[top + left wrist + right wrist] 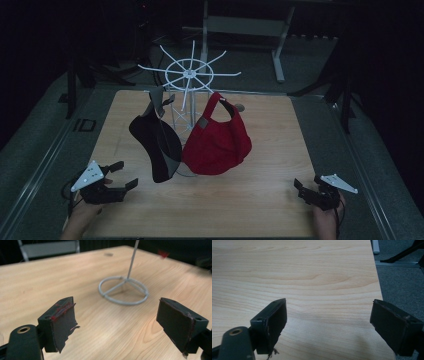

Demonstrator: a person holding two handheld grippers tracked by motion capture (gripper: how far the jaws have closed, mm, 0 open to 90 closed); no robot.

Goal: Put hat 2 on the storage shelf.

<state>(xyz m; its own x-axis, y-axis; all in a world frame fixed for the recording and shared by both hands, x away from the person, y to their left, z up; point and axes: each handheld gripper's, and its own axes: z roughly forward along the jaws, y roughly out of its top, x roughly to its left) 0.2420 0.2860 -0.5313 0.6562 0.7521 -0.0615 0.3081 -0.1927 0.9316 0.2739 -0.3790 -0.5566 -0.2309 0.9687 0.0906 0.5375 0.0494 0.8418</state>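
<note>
Black cap (156, 145), red cap (217, 140) on wire rack (189, 75), both grippers' jaws open, empty.

Wooden table (260, 200); grey carpet floor (30, 150); metal desk frame (280, 50) behind, well apart.

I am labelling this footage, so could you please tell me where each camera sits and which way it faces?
High view: above the person's side, looking forward and down on the table, rack, red cap, black cap; both hands and tongs show.
Left gripper view: on the left tongs, facing the rack's ring base; open jaws show.
Right gripper view: on the right tongs, facing bare tabletop.
All share the wooden tabletop.
</note>
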